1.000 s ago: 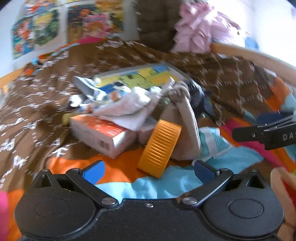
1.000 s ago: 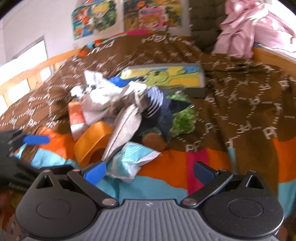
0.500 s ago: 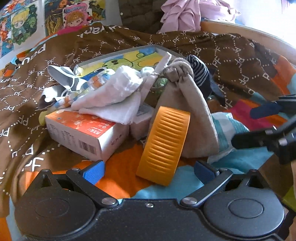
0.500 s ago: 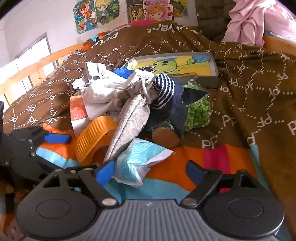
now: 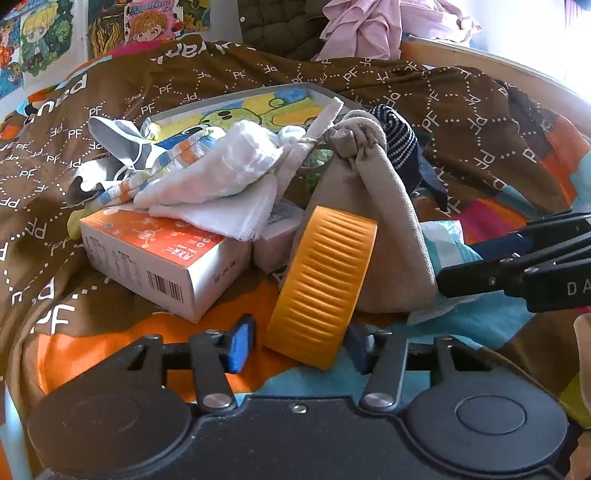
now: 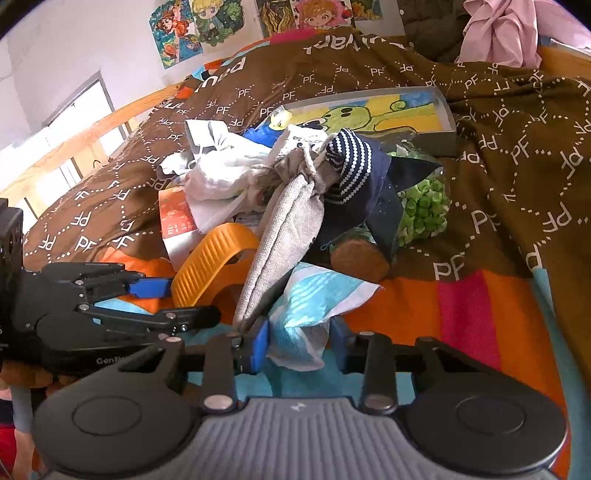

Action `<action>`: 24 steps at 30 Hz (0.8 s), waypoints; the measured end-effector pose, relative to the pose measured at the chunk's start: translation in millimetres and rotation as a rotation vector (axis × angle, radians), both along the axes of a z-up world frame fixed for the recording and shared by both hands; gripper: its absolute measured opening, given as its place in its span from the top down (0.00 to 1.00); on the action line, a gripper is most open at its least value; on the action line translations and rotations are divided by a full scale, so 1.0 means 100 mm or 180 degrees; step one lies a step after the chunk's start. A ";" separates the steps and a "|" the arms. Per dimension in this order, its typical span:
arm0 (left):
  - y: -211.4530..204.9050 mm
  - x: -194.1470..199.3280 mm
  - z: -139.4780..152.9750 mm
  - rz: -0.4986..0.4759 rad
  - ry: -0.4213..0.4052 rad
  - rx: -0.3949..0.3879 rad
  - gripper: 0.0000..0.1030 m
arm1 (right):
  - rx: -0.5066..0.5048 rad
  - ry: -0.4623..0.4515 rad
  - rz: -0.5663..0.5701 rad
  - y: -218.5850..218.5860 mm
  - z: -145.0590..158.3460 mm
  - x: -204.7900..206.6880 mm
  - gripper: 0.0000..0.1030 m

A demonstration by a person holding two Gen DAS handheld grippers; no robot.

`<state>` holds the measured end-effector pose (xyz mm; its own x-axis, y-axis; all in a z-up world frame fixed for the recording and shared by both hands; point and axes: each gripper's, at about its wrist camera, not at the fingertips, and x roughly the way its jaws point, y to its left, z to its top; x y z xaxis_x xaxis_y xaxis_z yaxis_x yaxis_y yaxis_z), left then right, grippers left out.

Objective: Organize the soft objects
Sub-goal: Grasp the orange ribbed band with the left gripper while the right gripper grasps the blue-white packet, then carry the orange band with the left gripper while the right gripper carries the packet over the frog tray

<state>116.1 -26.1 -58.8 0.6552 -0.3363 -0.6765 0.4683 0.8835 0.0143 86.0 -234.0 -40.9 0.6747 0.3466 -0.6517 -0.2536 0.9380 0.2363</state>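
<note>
A pile lies on the brown patterned blanket (image 5: 461,110): a beige drawstring pouch (image 5: 373,221), a white cloth (image 5: 221,177), a navy striped sock (image 6: 351,155) and a blue-and-white soft packet (image 6: 314,295). An orange ribbed ring (image 5: 321,288) leans on the pouch. My left gripper (image 5: 299,343) is closing with the ring between its jaws; the left pad stands clear of it. It shows at the ring (image 6: 214,254) in the right wrist view too, as the left gripper (image 6: 194,302). My right gripper (image 6: 299,345) is closing, and its pads touch both sides of the packet's lower end.
An orange-and-white carton (image 5: 155,254) lies under the white cloth. Behind the pile sits a flat cartoon picture box (image 5: 258,107), with a bag of green pieces (image 6: 424,206) to its right. Pink clothes (image 5: 369,26) and a wooden bed rail (image 5: 517,70) line the far edge.
Both grippers' jaws have narrowed from wide open. The left gripper came forward and down until the orange ring stood between its jaws. The right gripper's pads drew in around the packet.
</note>
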 end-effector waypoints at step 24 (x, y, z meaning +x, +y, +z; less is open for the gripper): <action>0.14 -0.46 0.11 0.0306 0.0037 -0.0474 0.60 | -0.0111 -0.0429 -0.0163 0.00 0.33 -0.43 0.73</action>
<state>69.7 -12.0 -47.8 0.6816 -0.3695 -0.6316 0.3809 0.9161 -0.1249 42.7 -233.6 -8.1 0.7731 0.2882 -0.5651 -0.2325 0.9576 0.1703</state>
